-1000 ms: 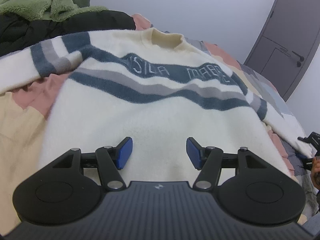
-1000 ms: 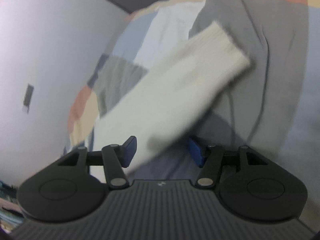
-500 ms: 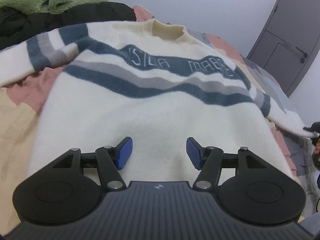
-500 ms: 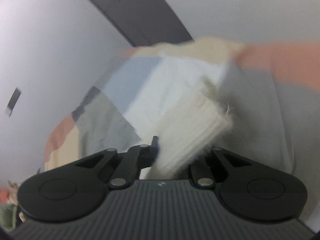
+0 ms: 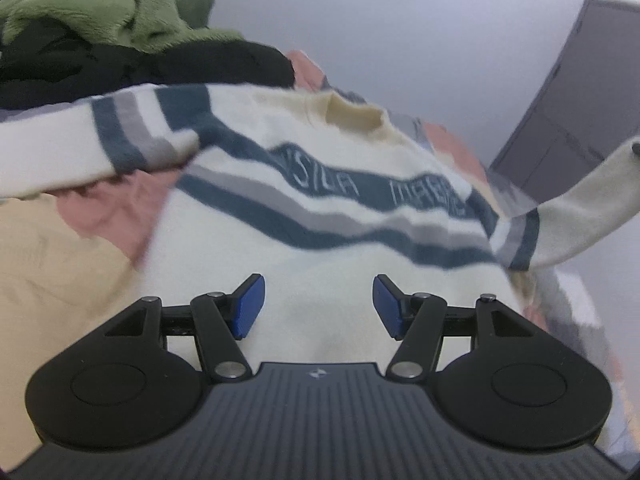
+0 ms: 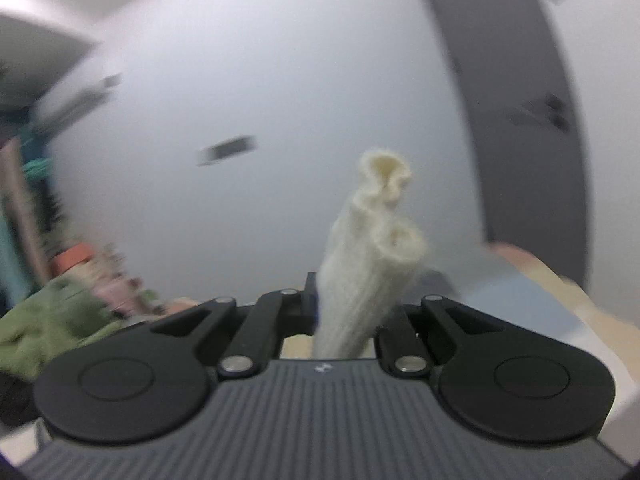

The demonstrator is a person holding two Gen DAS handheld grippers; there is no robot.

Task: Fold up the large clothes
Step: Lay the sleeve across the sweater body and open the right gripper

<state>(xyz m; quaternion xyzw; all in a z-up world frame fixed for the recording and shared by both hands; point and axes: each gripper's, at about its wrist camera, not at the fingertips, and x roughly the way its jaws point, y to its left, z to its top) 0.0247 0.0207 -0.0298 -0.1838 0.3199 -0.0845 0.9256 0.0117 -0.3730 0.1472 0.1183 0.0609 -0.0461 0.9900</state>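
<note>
Only the left wrist view showed the sweater [image 5: 320, 240] spread flat beyond the wide, empty left gripper [image 5: 318, 306]. The right view alone showed the right gripper [image 6: 346, 316] clamping its cuff [image 6: 376, 248].

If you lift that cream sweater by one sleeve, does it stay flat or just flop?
Probably flops: the sleeve sags between the right tool and the sweater. Its cuff crumples where pinched, so soft. The fuzzy knit likely grips rather than slips.

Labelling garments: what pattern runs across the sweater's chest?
Wavy dark-blue and grey stripes on cream sweater, with lettering; clearest in the left wrist view.

Sweater [image 5: 328, 248] lettering blurred; hem hidden.
</note>
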